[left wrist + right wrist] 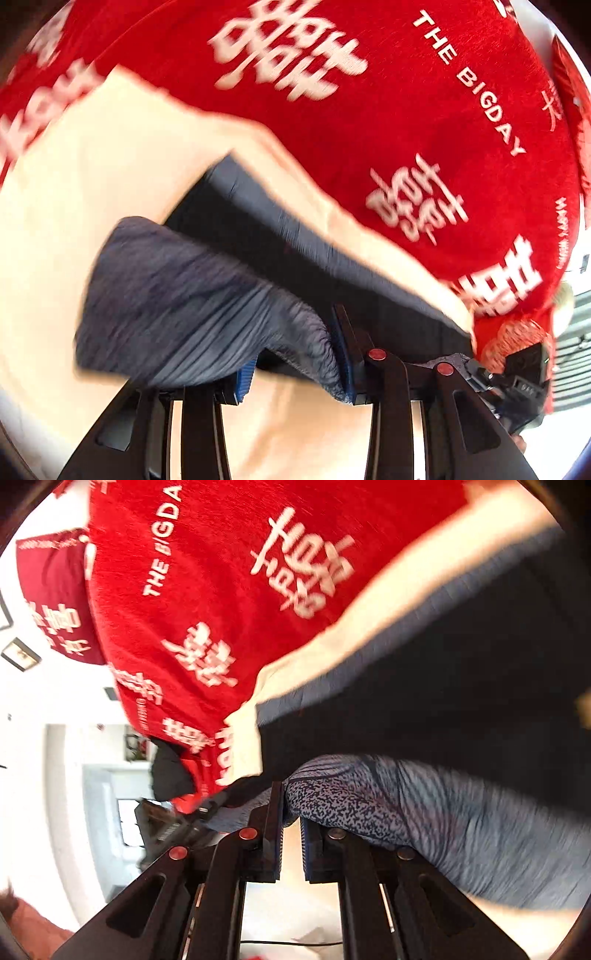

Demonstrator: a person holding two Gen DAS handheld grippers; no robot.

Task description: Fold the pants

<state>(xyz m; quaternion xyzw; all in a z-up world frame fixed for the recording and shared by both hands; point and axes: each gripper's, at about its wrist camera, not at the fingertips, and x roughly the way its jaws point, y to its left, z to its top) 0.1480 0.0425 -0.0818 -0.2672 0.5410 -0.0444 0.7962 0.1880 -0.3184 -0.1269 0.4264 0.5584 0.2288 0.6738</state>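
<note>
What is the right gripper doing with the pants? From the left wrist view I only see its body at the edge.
Observer: The right gripper has its jaws nearly together and pinches a bunched edge of the grey pants at the tips.
Operator: Which way does the cloth run from there?
Observer: It runs off to the right of the fingers, with a darker part of the pants above it.
Operator: Is anything visible beyond the bed on that side?
Observer: Yes, a white wall with a small framed picture.
</note>
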